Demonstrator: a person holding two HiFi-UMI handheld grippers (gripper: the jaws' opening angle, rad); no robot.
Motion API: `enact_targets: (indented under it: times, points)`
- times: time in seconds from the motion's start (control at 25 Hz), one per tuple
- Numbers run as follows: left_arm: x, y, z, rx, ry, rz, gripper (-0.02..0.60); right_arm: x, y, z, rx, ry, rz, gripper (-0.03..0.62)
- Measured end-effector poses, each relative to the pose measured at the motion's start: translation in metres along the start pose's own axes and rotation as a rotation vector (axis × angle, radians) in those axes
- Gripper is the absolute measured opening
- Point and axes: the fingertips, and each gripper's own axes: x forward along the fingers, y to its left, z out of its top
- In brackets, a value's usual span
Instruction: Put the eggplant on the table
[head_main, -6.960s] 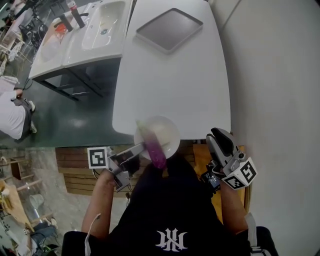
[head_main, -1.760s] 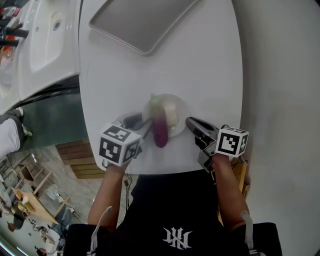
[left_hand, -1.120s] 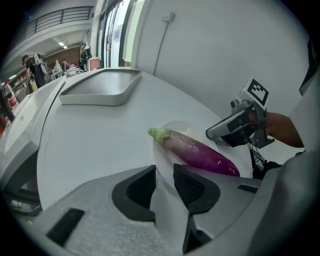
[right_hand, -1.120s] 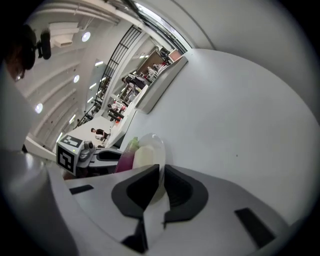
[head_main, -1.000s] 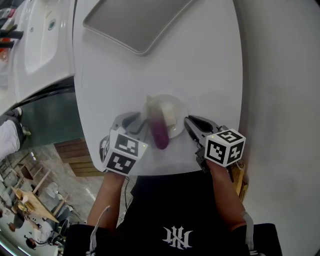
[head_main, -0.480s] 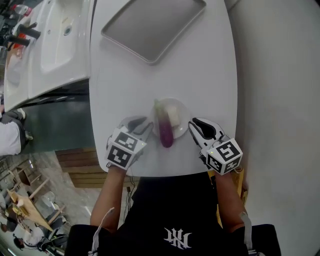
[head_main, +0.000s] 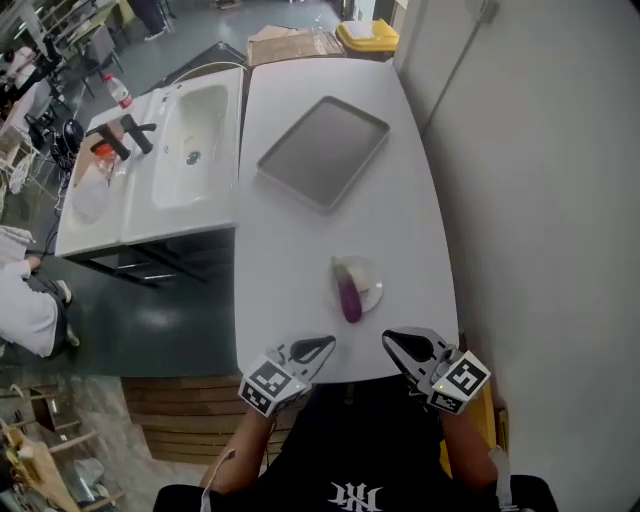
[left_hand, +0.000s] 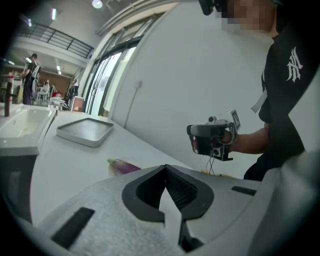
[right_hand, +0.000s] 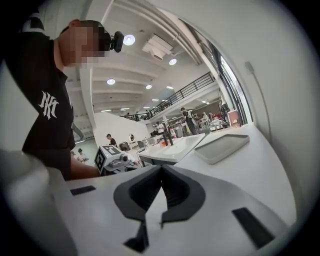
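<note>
A purple eggplant (head_main: 348, 296) with a green cap lies across a small clear plate (head_main: 368, 283) on the white table (head_main: 300, 240); in the left gripper view the eggplant (left_hand: 122, 166) shows low beyond the jaws. My left gripper (head_main: 322, 346) hangs at the table's near edge, left of the plate and apart from it. Its jaws have just closed and meet with nothing between them (left_hand: 165, 168). My right gripper (head_main: 394, 341) hangs to the plate's right, also just closed and empty (right_hand: 161, 169). Each gripper shows in the other's view.
A grey tray (head_main: 323, 153) lies farther along the table. A white sink unit (head_main: 190, 130) stands to the left across a gap, with bottles at its far side. A pale wall (head_main: 540, 200) runs along the table's right edge. A yellow bin (head_main: 368, 35) stands beyond the table.
Both grippers have drawn back from the plate toward the near table edge and risen. Their jaws went from open to shut. The eggplant stays on the plate.
</note>
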Motion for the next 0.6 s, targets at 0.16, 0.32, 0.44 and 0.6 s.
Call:
enact_targets:
  times: [0.16,0.32,0.44,0.6]
  points:
    - [-0.013,-0.033,0.001,0.005,-0.043,-0.010,0.006,0.002,0.050,-0.002,-0.047,0.011,0.084,0.003]
    - [-0.029,-0.023,0.023,0.016,-0.162,0.034,0.008,0.023,0.061,0.015,-0.081,-0.035,0.170,0.003]
    - [-0.047,-0.016,0.036,0.006,-0.238,0.081,0.006,0.033,0.060,0.022,-0.101,-0.063,0.222,0.003]
    - [-0.051,-0.050,0.032,0.010,-0.253,0.094,0.006,-0.002,0.076,0.023,-0.116,-0.095,0.258,0.003]
